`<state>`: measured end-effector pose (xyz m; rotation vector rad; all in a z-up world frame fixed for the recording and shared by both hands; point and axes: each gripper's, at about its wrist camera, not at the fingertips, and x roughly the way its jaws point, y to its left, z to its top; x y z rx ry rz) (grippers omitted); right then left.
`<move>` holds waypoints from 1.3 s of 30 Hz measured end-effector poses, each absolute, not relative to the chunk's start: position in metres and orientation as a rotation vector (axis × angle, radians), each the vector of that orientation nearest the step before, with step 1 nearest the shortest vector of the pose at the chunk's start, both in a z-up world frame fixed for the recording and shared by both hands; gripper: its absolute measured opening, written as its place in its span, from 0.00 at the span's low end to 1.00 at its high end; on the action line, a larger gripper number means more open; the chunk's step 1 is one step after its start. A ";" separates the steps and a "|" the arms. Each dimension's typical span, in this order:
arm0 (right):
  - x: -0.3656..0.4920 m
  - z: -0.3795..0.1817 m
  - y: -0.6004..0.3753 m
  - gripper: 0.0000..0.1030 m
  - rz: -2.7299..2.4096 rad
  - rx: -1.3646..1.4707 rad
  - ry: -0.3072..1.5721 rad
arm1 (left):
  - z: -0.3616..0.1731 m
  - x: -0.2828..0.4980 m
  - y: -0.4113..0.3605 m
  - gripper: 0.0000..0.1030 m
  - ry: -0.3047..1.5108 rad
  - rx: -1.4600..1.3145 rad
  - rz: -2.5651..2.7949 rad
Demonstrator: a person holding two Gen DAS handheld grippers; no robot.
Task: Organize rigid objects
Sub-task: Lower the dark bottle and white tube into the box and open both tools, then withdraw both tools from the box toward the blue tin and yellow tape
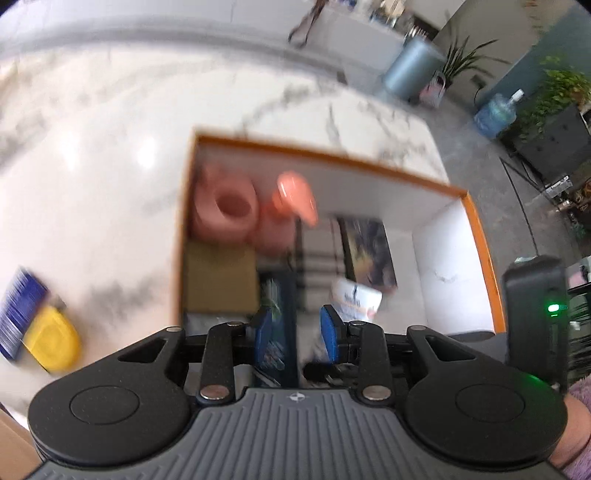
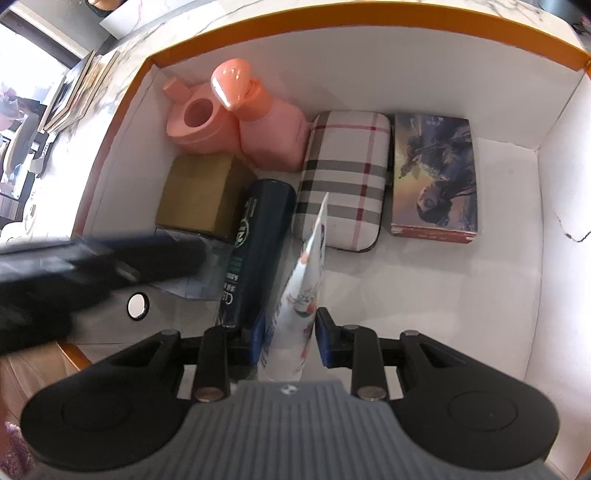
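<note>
An orange-rimmed white box [image 2: 369,22] holds two pink bottles [image 2: 273,129], a tan carton [image 2: 199,192], a dark tube [image 2: 258,243], a plaid case [image 2: 343,177] and a picture-covered box [image 2: 434,173]. My right gripper [image 2: 290,338] is shut on a white floral tube [image 2: 303,288], held over the box floor beside the dark tube. My left gripper [image 1: 297,332] hovers over the box [image 1: 332,155] near its front left, jaws apart with nothing between them. It crosses the right wrist view as a dark blur [image 2: 92,266].
A yellow object [image 1: 51,343] and a blue striped pack [image 1: 18,310] lie on the marble counter [image 1: 110,166] left of the box. The right half of the box floor [image 2: 443,295] is bare. Floor, plants and a water jug lie beyond the counter.
</note>
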<state>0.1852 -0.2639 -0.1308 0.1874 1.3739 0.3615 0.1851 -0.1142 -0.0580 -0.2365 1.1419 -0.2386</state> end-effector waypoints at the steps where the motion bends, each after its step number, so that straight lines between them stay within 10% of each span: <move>1: 0.186 -0.131 -0.263 0.30 0.361 0.187 1.376 | -0.052 0.184 -0.111 0.35 1.111 -0.214 -0.231; 39: 0.172 -0.113 -0.256 0.34 0.194 0.151 1.365 | -0.052 0.178 -0.054 0.35 1.061 -0.217 -0.254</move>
